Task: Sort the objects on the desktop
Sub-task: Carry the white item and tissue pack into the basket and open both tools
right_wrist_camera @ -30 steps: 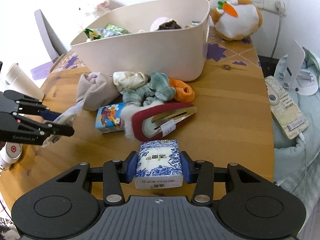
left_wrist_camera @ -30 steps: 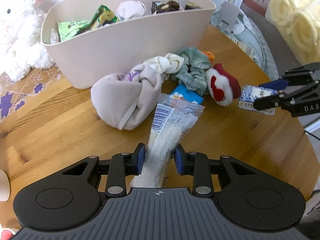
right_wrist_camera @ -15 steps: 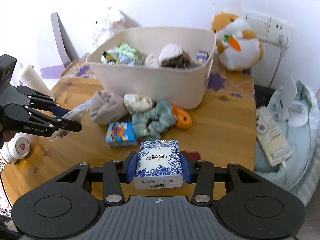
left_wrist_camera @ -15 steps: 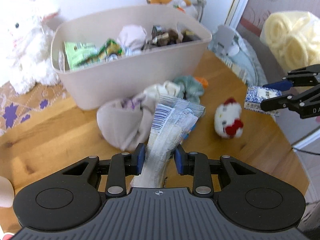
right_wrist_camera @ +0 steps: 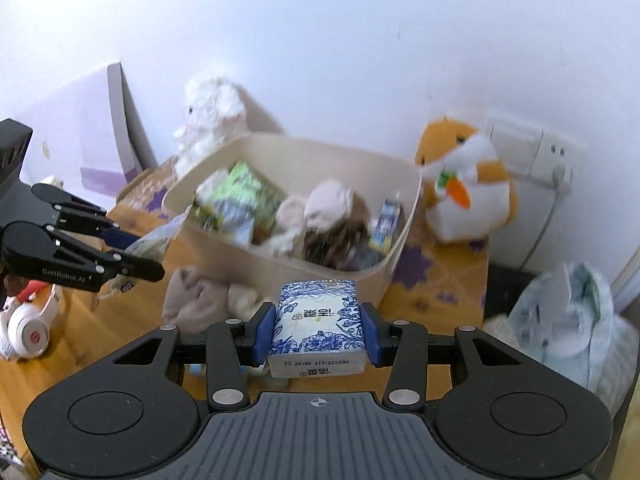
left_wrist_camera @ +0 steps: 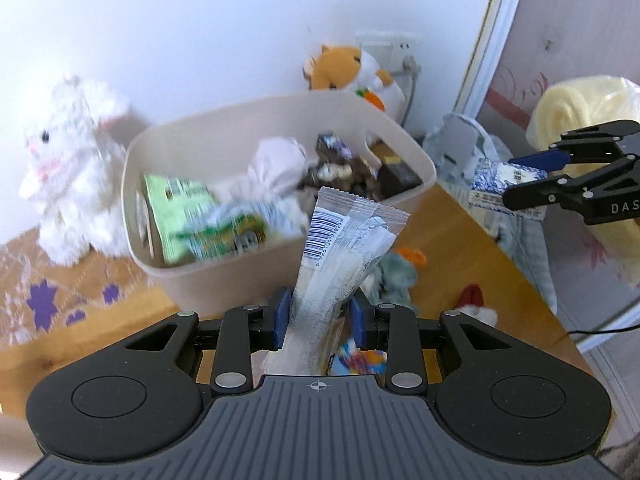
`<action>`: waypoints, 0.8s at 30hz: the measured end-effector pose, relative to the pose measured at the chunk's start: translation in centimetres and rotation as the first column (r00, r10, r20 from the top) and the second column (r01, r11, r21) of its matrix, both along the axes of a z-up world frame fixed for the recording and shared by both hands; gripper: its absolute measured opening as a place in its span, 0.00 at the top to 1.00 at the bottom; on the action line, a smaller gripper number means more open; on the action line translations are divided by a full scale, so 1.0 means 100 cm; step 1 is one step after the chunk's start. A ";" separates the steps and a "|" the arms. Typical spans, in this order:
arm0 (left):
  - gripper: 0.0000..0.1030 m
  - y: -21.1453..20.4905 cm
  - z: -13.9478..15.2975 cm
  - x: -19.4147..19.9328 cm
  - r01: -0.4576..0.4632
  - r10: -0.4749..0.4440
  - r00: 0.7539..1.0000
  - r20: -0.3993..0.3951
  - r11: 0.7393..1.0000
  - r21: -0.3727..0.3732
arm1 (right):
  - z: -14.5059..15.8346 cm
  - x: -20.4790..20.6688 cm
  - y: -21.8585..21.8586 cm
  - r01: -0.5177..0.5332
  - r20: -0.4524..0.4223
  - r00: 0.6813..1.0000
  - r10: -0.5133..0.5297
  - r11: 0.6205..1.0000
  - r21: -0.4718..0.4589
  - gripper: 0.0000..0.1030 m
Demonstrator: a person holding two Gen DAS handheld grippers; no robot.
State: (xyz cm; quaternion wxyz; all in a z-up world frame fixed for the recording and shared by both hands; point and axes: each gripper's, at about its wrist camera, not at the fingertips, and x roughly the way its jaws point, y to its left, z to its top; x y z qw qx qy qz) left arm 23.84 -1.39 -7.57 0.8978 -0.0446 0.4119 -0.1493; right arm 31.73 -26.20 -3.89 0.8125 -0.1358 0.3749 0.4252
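My left gripper [left_wrist_camera: 319, 316] is shut on a clear plastic snack packet [left_wrist_camera: 340, 256] with a barcode and holds it up in front of the beige bin [left_wrist_camera: 224, 280]. My right gripper [right_wrist_camera: 316, 330] is shut on a blue-and-white tissue pack [right_wrist_camera: 316, 320], raised near the bin's [right_wrist_camera: 360, 280] front wall. The bin holds green packets [left_wrist_camera: 188, 212], a pale cloth and dark wrappers. Each gripper shows in the other's view: the right gripper [left_wrist_camera: 532, 188] at the right, the left gripper [right_wrist_camera: 136, 256] at the left.
Loose cloths [right_wrist_camera: 200, 300], a green scrunchie [left_wrist_camera: 396, 276] and a red-and-white plush [left_wrist_camera: 476, 304] lie on the wooden table [left_wrist_camera: 460, 240] before the bin. A white plush lamb [left_wrist_camera: 68, 176] and an orange hamster plush [right_wrist_camera: 464, 188] flank it. White headphones [right_wrist_camera: 24, 332] lie at the left.
Both grippers have risen with their loads and now look down into the bin from higher up. The table items have dropped low in both views.
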 end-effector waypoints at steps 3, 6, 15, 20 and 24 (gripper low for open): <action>0.69 0.003 0.009 0.014 -0.013 0.013 1.000 0.024 1.000 0.001 | 0.009 0.017 0.010 0.005 0.033 0.999 -0.006 1.000 0.022 0.59; 0.69 0.006 0.018 0.031 -0.022 0.021 0.998 0.051 1.000 0.009 | 0.016 0.035 0.018 0.024 0.043 0.999 -0.027 0.998 0.061 0.59; 0.69 0.018 0.024 0.081 -0.166 0.165 0.984 0.070 0.986 0.018 | 0.013 0.067 0.058 0.010 0.080 0.997 -0.015 0.998 0.062 0.59; 0.69 0.017 0.002 0.102 -0.256 0.255 0.967 0.024 0.964 0.076 | -0.008 0.077 0.084 0.007 0.079 0.997 -0.009 1.000 0.017 0.59; 0.69 0.024 -0.013 0.112 -0.323 0.326 0.945 -0.017 0.943 0.079 | -0.027 0.083 0.100 0.016 0.082 0.997 -0.014 1.000 -0.025 0.59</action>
